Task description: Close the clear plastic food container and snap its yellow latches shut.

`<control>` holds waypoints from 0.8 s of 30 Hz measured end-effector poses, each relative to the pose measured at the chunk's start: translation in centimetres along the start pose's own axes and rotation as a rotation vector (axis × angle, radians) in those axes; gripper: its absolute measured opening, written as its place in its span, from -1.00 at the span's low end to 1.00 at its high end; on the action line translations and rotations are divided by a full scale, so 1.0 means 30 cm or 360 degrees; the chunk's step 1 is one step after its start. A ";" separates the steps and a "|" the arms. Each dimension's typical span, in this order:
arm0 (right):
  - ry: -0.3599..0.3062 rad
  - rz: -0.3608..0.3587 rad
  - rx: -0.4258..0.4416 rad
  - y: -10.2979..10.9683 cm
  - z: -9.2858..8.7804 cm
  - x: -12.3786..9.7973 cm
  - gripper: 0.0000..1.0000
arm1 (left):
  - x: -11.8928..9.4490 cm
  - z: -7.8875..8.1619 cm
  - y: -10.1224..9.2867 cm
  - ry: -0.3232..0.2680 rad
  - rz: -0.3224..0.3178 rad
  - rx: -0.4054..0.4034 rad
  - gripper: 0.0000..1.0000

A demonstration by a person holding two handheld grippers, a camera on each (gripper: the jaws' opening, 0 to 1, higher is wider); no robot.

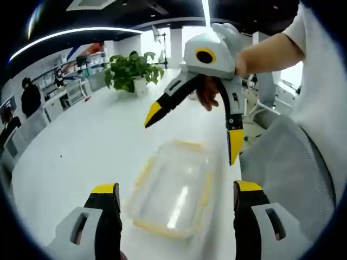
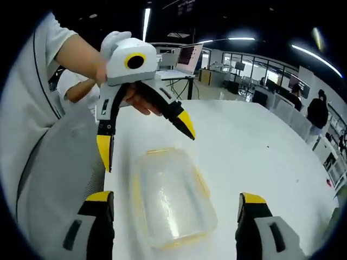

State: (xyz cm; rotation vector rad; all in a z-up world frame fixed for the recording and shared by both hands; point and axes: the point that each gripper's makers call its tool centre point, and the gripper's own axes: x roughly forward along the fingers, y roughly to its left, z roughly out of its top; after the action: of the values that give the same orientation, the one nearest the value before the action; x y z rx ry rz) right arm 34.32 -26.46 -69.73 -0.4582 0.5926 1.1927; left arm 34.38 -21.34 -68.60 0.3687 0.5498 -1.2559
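A clear plastic food container with yellow latches on its sides lies on the white table, its lid resting on top. My left gripper is open, one jaw on either side of the container's near end and above it. The right gripper hangs open over the container's far end, held by a hand. In the right gripper view the container lies between the wide-open jaws of my right gripper, and the left gripper hovers open beyond it. I cannot tell whether the latches are snapped.
A potted plant stands at the table's far end. A laptop sits on a desk behind. The person's grey-clad lap is against the table's edge. People stand in the background.
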 end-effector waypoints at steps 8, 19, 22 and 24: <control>0.0006 -0.0041 0.0086 0.003 -0.057 -0.004 0.98 | 0.000 -0.076 0.038 -0.0012 0.0104 -0.0053 0.98; 0.0069 -0.0101 0.0037 0.000 -0.136 0.026 0.94 | 0.026 -0.144 0.040 0.0003 0.0113 -0.0047 0.85; 0.0060 -0.0108 0.0022 -0.001 -0.144 0.028 0.86 | 0.032 -0.150 0.039 0.0016 0.0107 -0.0046 0.78; 0.0052 -0.0115 0.0016 -0.005 -0.143 0.030 0.83 | 0.037 -0.149 0.040 0.0023 0.0108 -0.0036 0.75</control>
State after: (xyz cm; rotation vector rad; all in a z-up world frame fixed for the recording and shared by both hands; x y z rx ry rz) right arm 33.90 -28.53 -73.58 -0.4874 0.6054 1.1147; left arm 34.92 -19.43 -72.95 0.3750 0.5592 -1.1817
